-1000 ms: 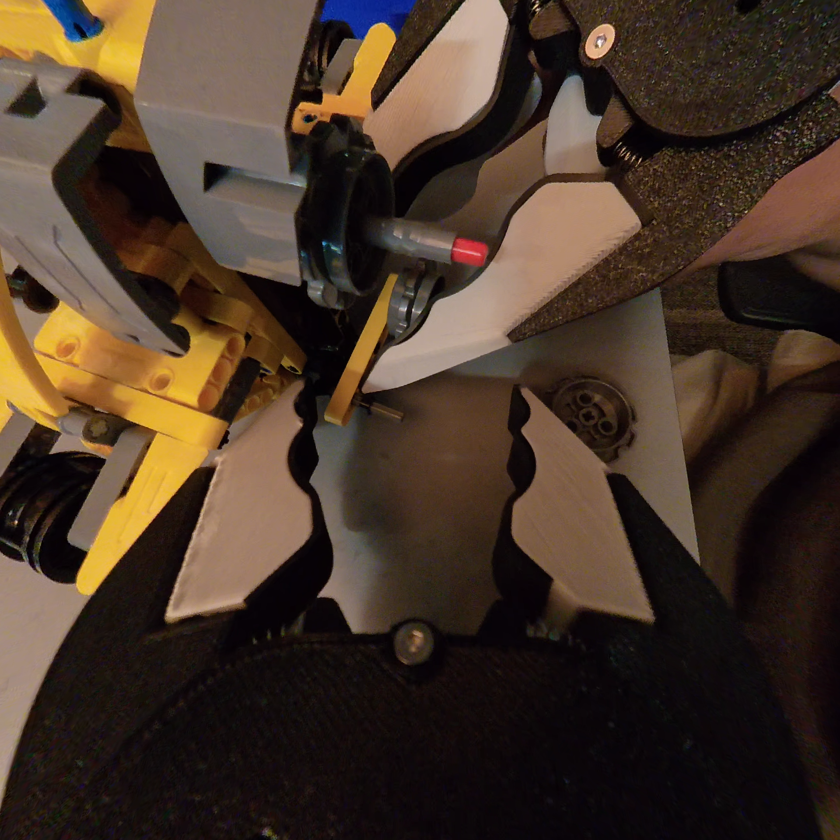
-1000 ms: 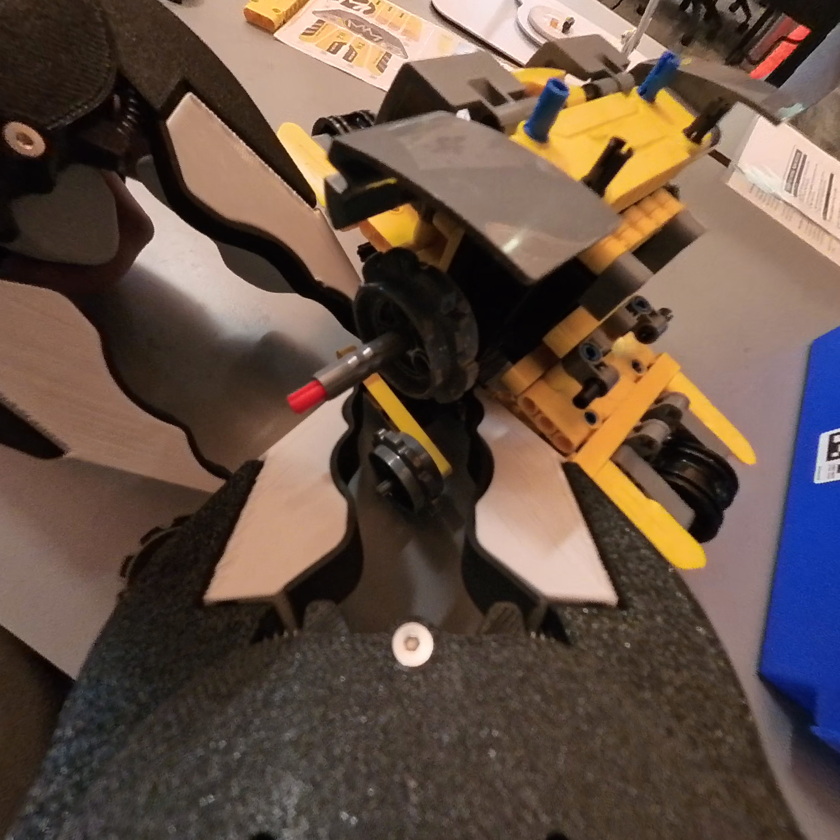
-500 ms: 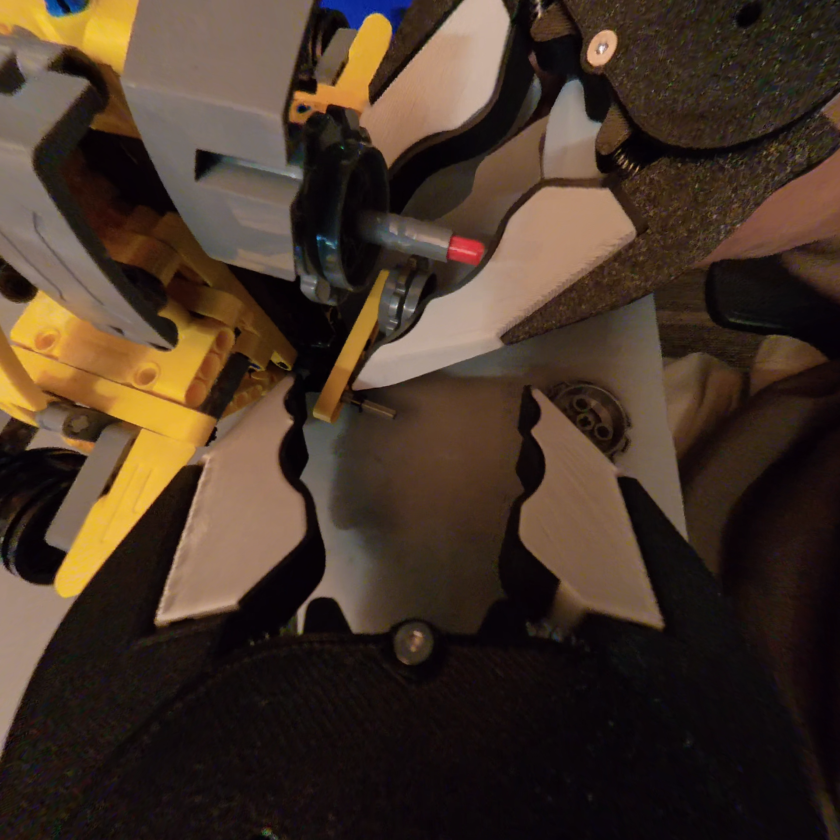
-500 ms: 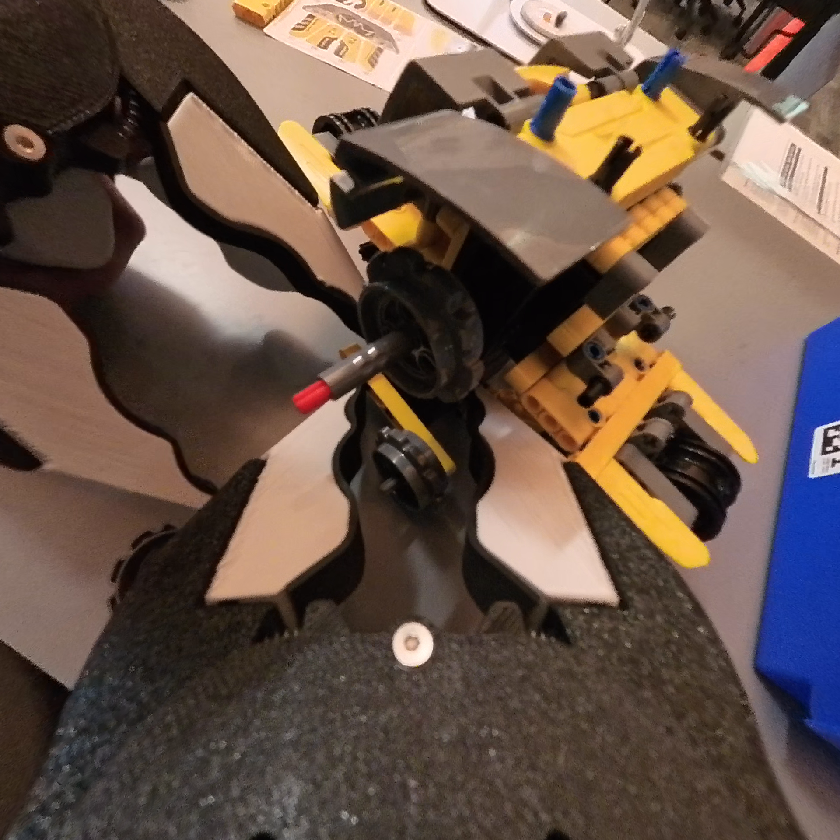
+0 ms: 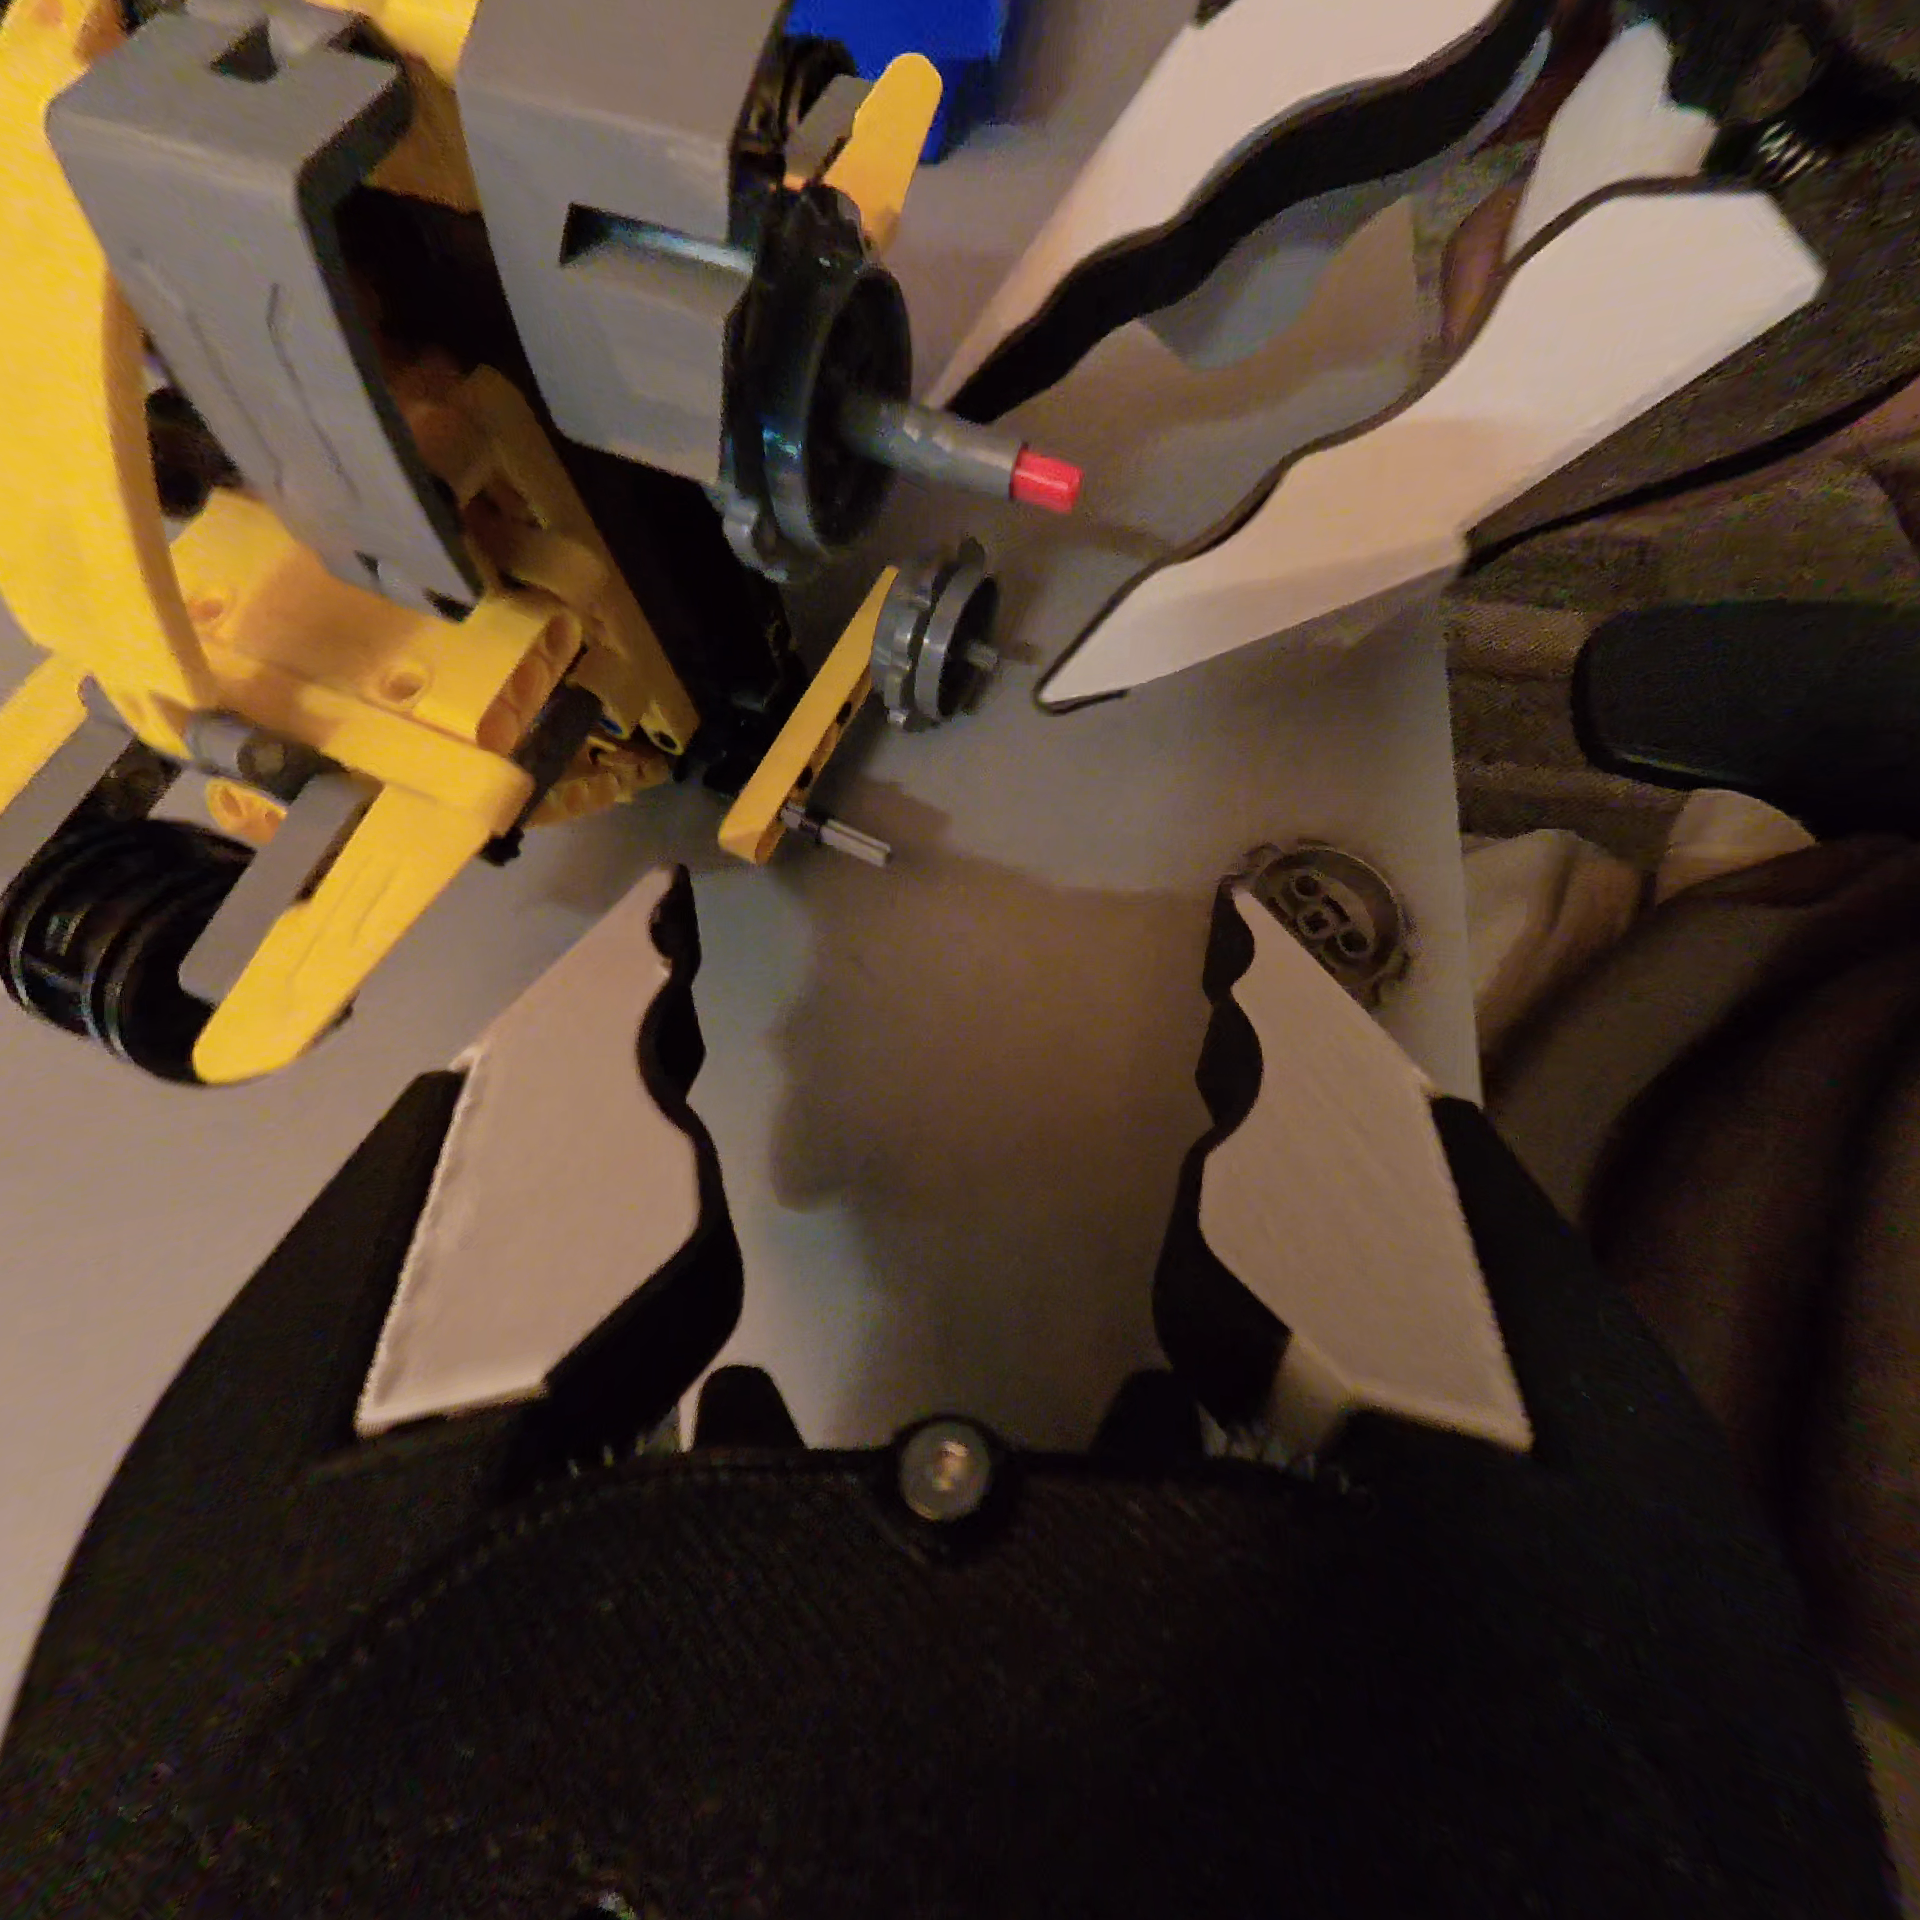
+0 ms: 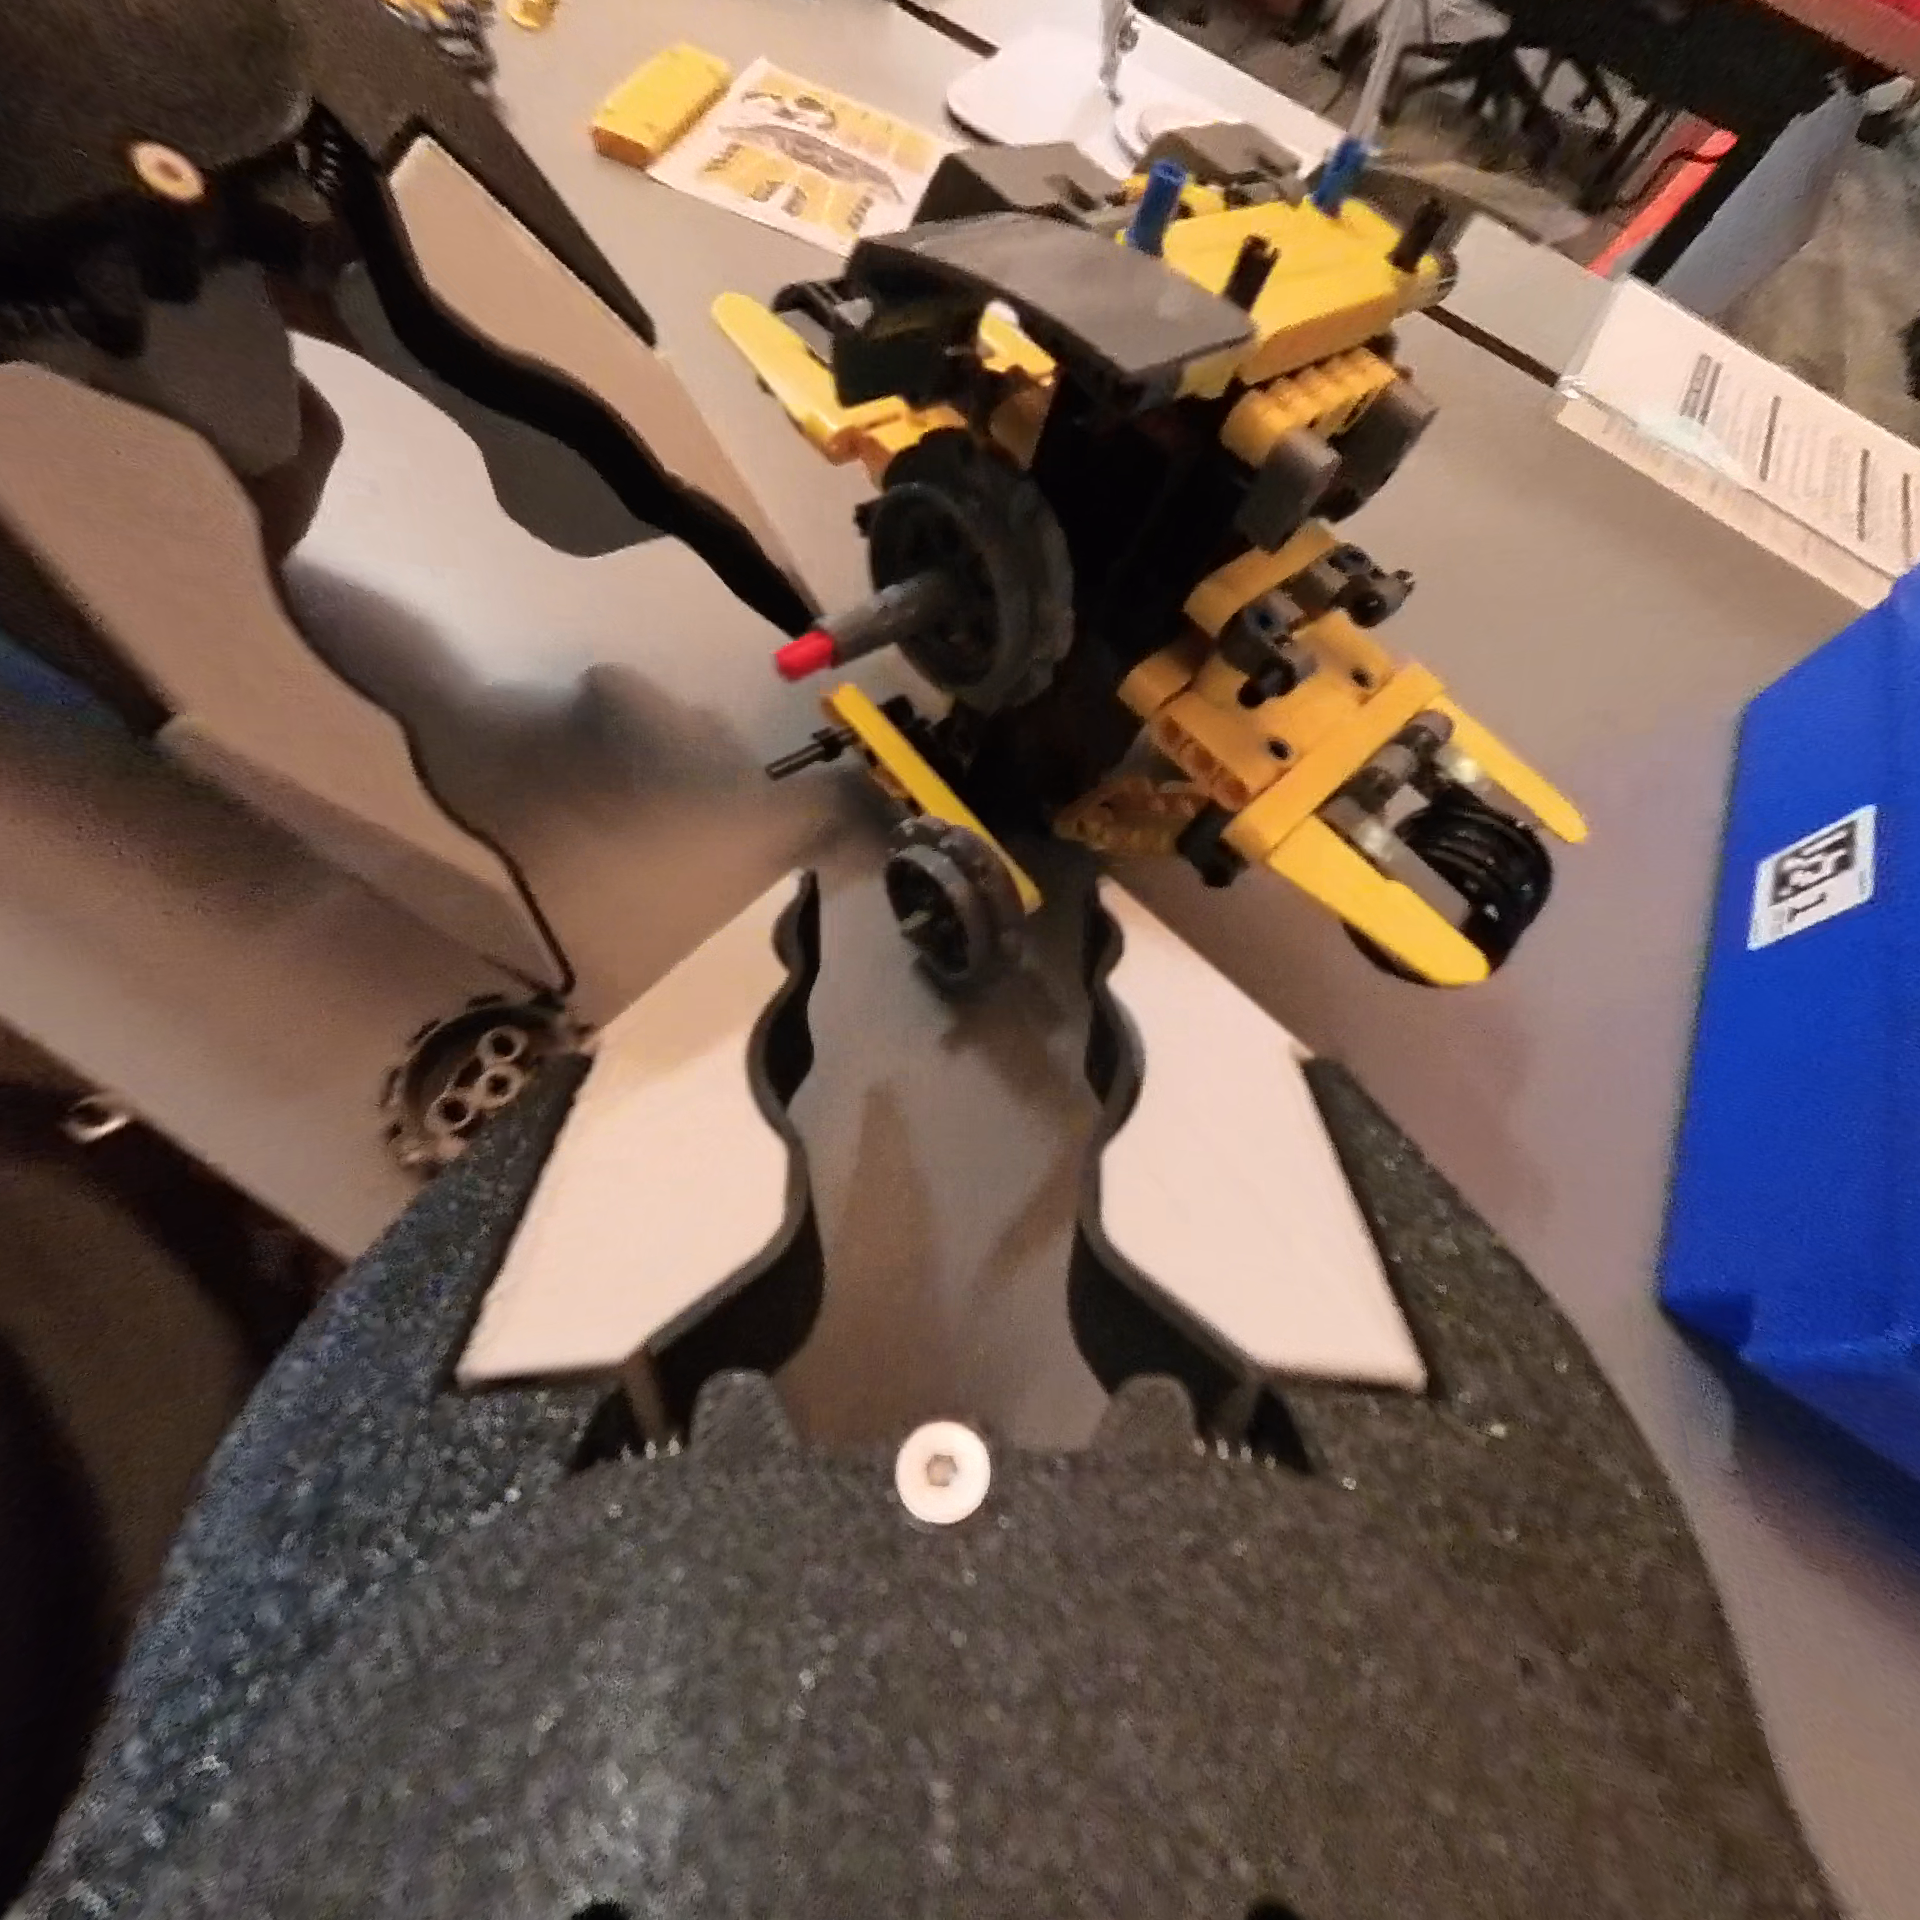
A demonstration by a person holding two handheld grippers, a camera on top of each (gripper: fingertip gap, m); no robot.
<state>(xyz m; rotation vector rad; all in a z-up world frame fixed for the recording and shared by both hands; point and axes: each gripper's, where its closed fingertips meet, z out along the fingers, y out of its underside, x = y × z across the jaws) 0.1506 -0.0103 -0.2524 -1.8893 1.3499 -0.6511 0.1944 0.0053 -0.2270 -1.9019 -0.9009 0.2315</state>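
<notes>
A yellow and grey brick-built vehicle model (image 5: 343, 468) stands on the grey table (image 5: 956, 1091), also in the right wrist view (image 6: 1195, 499). A black wheel (image 5: 821, 384) on its side carries a grey axle with a red tip (image 5: 1044, 483). Below it a small dark wheel (image 6: 951, 914) hangs on a yellow beam (image 5: 810, 717). My left gripper (image 5: 951, 914) is open and empty, its left fingertip close to the beam's lower end. My right gripper (image 6: 951, 899) is open and empty, its tips just short of the small wheel.
A loose grey gear wheel (image 5: 1325, 925) lies by my left gripper's right finger, near the table's edge. A blue box (image 6: 1818, 987) sits right of the model. Printed sheets (image 6: 821, 156), a yellow brick (image 6: 660, 104) and a white object (image 6: 1039, 73) lie behind it. My left gripper is the nearer one to the yellow brick (image 6: 660, 104): about 30 centimetres, against 40 centimetres.
My right gripper has drawn back from the model at the same opening; the small wheel that sat between its fingers is now at their tips. The left gripper has hardly moved.
</notes>
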